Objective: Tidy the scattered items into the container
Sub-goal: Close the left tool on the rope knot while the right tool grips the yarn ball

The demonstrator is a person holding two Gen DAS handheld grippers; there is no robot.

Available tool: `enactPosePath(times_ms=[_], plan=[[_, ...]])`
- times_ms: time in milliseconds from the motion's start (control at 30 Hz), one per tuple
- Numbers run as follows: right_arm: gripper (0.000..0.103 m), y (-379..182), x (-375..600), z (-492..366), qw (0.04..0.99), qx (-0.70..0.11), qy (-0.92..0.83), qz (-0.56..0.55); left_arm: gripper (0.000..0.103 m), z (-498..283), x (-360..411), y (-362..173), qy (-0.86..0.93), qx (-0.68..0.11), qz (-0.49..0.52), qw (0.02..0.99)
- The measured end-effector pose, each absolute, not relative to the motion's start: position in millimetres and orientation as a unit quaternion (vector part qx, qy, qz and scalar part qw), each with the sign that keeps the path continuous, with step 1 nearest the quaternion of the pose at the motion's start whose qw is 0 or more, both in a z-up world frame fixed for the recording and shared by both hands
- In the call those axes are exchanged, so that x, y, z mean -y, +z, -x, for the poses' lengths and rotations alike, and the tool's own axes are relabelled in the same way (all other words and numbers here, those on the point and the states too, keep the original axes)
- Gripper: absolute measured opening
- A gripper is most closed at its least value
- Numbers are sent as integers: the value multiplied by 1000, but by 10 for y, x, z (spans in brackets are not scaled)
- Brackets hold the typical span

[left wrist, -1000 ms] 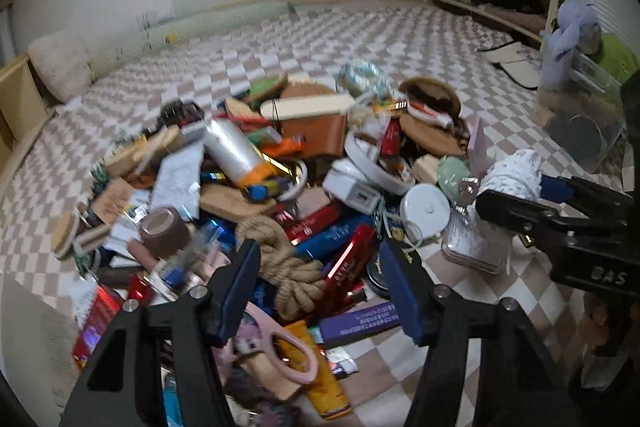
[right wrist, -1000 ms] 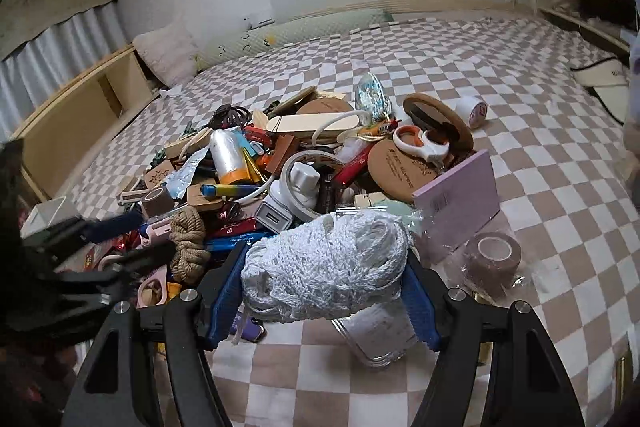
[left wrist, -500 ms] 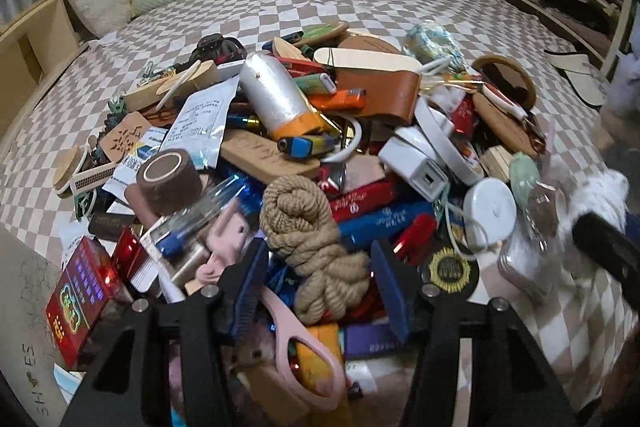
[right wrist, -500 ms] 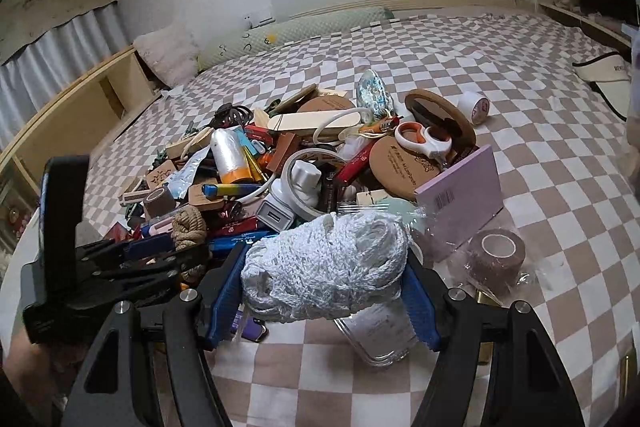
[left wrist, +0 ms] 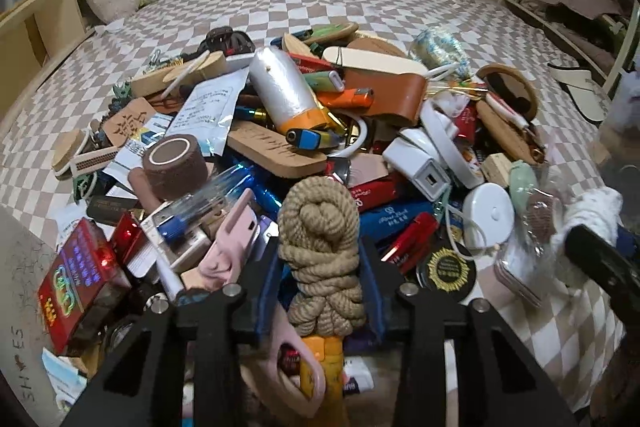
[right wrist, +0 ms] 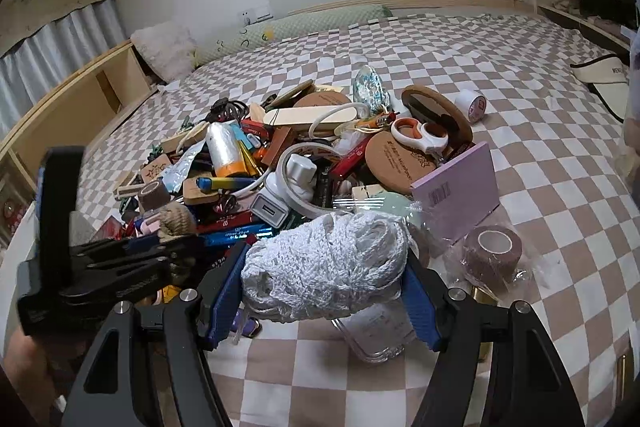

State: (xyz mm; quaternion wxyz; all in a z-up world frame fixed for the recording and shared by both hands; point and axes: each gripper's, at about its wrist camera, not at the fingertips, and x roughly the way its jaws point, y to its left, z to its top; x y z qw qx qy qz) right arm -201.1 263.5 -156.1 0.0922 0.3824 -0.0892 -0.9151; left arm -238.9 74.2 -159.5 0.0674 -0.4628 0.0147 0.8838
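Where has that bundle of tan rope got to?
In the left wrist view the tan rope sits low centre, between the closing left gripper, beside pink scissors.

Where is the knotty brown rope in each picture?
Left wrist view: the brown rope sits bottom centre, between the closing left tongs.
Right wrist view: its coiled end peeks out at the left, beside the black left tongs.
Shared landmark: the white charger block lies in the pile in both views.
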Motion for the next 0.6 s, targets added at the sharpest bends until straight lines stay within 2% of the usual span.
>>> enactPosePath(times_ms=[600], plan=[[71, -1574, -2514, 1369, 79, 77, -906, -408, 36, 1434, -655, -1139, 902, 5, 421, 100]])
